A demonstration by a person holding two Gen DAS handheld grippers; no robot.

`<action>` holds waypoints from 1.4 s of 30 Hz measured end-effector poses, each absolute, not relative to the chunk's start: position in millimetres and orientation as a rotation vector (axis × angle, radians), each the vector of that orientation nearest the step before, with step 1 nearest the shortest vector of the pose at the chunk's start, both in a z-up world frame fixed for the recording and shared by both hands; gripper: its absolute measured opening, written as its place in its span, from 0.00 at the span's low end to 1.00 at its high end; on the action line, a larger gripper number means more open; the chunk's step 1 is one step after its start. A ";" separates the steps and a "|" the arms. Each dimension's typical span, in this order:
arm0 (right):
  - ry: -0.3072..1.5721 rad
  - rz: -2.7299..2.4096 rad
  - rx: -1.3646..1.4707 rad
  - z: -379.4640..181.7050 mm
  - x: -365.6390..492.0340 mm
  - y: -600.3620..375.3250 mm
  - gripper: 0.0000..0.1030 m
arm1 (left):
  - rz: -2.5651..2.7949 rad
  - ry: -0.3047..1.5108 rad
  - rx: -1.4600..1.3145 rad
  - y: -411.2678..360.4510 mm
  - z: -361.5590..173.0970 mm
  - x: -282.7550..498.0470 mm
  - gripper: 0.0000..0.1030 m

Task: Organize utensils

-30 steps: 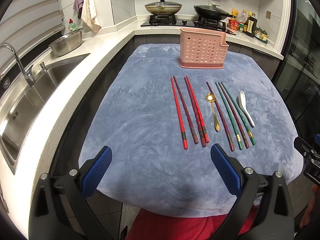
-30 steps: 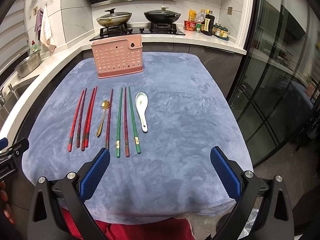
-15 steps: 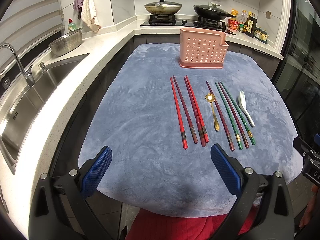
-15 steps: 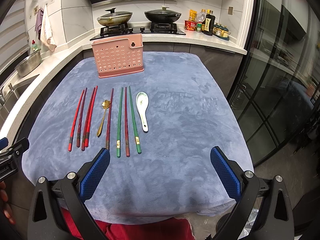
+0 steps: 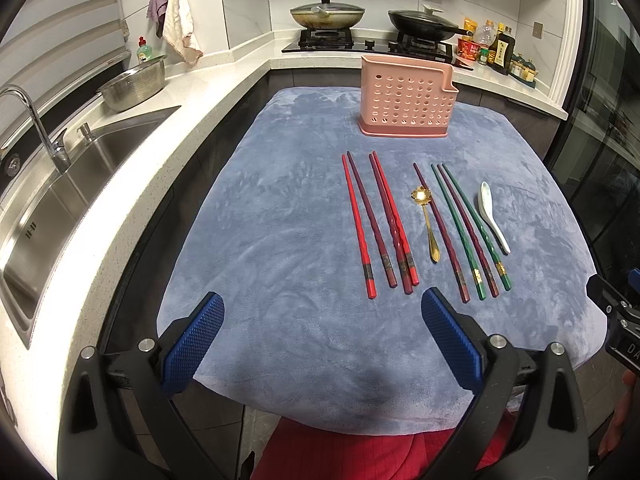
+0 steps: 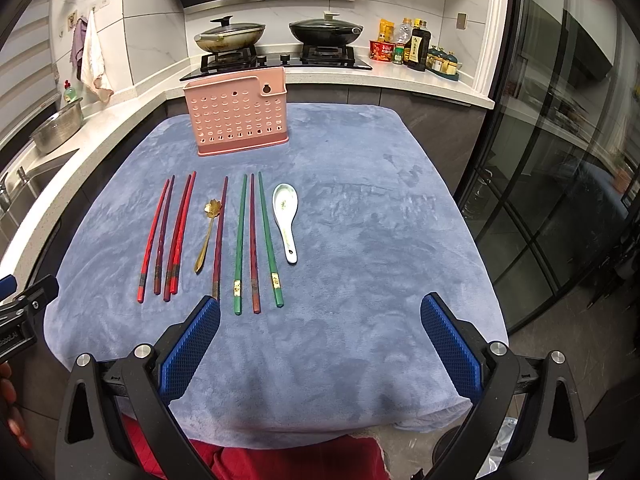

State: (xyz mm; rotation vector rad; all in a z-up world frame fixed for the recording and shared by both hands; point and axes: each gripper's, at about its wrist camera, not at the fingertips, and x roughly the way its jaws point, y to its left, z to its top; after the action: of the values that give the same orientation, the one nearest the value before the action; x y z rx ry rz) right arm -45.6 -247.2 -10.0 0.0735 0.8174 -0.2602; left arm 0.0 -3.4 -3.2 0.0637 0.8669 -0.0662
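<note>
Kitchen table [image 5: 280, 240] — chopsticks [image 6: 240, 240] untouched, both claws [image 5: 320, 336] [image 6: 320, 336] wide — next, grasp one for pink holder [image 6: 236, 120].

You've got almost nothing readable here. In your right wrist view the left gripper [image 6: 16, 320] body carries white lettering, too cut off and small to read. In your left wrist view the right gripper [image 5: 624, 332] body shows a partial "D". The sauce bottle [image 6: 417, 49] and red can [image 6: 382, 50] labels are illegible.

The right claw's blue pad [image 6: 191, 350] hides one dark chopstick's [image 6: 219, 240] near end.
</note>
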 end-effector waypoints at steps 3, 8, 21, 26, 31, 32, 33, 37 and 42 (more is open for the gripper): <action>0.818 -0.261 0.075 -10.1 -45.4 -247.9 0.93 | -0.066 0.868 0.063 -3.1 -3.1 0.1 0.92; 0.818 -0.261 0.075 -10.3 -45.4 -247.8 0.93 | -0.066 0.868 0.062 -3.4 -3.2 0.0 0.92; 0.827 -0.262 0.078 -12.5 -44.1 -247.1 0.93 | -0.065 0.885 0.054 -3.7 -5.7 3.5 0.92; 0.840 -0.261 0.080 -17.6 -38.7 -247.1 0.93 | -0.067 0.903 0.048 -4.4 -12.6 12.3 0.92; 0.862 -0.255 0.090 -26.1 -27.1 -254.4 0.93 | -0.066 0.931 0.051 -4.3 -25.8 24.9 0.92; 0.865 -0.254 0.091 -27.8 -24.8 -255.2 0.93 | -0.065 0.934 0.053 -5.1 -28.4 27.3 0.92; 0.869 -0.252 0.093 -29.2 -22.7 -255.9 0.93 | -0.064 0.937 0.056 -6.3 -32.0 31.1 0.92; 0.886 -0.250 0.095 -35.9 -11.8 -259.2 0.93 | -0.060 0.951 0.062 -9.1 -43.8 43.8 0.92; 0.902 -0.247 0.089 -41.6 1.8 -260.8 0.93 | -0.061 0.971 0.062 -13.7 -58.7 60.9 0.91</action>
State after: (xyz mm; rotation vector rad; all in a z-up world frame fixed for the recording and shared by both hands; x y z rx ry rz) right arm 1.8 -260.8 -41.6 0.0895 0.9015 -0.2471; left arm 60.9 -13.7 -58.7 0.0623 0.9707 -0.0607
